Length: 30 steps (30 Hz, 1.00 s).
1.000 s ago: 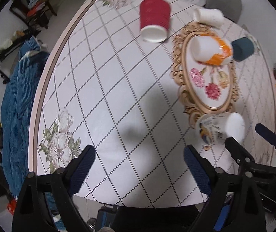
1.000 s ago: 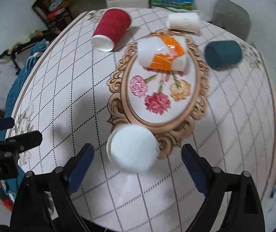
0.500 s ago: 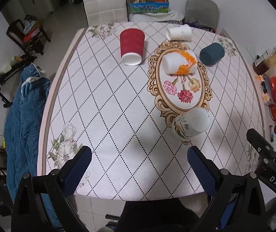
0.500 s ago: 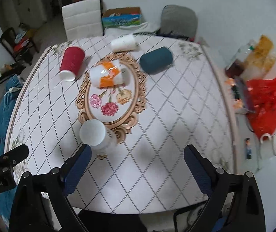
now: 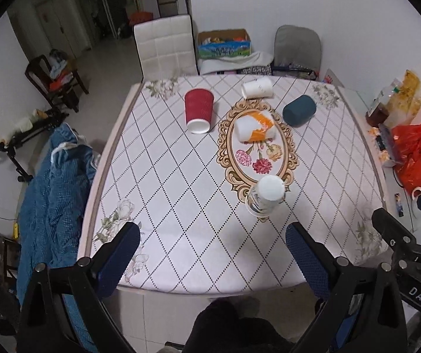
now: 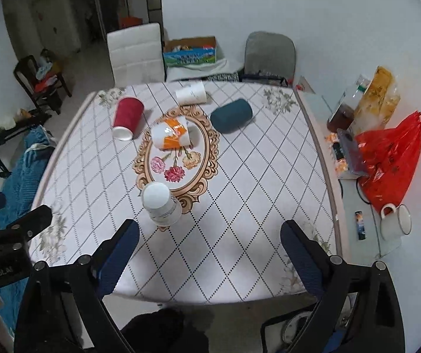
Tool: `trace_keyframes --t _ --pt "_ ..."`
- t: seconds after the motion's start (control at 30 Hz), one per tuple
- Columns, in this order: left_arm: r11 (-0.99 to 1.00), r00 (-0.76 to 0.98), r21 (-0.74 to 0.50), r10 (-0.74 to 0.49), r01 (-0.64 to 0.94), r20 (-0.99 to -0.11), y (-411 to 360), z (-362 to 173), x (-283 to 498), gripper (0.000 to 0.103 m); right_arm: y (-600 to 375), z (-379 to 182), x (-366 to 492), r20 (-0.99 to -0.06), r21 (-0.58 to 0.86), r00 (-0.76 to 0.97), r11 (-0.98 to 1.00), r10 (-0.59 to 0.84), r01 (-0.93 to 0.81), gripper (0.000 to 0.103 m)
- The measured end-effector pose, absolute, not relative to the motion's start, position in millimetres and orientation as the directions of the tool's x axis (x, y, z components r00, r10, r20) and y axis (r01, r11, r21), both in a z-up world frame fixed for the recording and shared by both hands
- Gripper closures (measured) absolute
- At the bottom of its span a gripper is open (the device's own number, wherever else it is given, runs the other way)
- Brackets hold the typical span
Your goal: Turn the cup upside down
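White-and-diamond-patterned cloth covers the worktop (image 5: 181,194), which spreads out ahead of both grippers, well beyond their fingertips. Left gripper (image 5: 210,253) is spread wide, holding nothing; right gripper (image 6: 209,245) is just as wide apart and empty too. Beyond them, at the far side, a red cup (image 5: 198,110), a teal cup (image 5: 298,110), an orange-and-white cup (image 5: 254,129) and a plain white cup (image 5: 257,87) all lie on their sides. And there's the printed paper cup (image 6: 160,204), standing upside down, base up, on the near rim of the gold oval print, ahead and slightly left of the right gripper, clear of both.
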<state>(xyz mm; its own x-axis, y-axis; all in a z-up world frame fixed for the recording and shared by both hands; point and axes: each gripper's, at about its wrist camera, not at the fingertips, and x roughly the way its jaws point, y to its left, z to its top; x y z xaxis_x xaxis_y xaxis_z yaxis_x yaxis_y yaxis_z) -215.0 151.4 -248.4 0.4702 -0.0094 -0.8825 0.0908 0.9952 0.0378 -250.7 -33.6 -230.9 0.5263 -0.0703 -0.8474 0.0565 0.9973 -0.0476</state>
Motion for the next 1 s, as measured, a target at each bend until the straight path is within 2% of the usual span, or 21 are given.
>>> trace_keyframes --t 0.43,1.0 --pt "0.998 0.575 0.014 -0.022 0.058 -0.818 148.1 -170.4 -302.3 0.002 -38.7 -129.7 -357.8 -0.774 -0.031 0.631 0.999 -0.042 0.029 0.004" --pt "0.999 0.613 0.01 -0.011 0.032 -0.79 146.1 -136.4 -346.1 0.002 -54.0 -86.0 -403.6 -0.748 -0.01 0.664 1.0 -0.025 0.027 0.004"
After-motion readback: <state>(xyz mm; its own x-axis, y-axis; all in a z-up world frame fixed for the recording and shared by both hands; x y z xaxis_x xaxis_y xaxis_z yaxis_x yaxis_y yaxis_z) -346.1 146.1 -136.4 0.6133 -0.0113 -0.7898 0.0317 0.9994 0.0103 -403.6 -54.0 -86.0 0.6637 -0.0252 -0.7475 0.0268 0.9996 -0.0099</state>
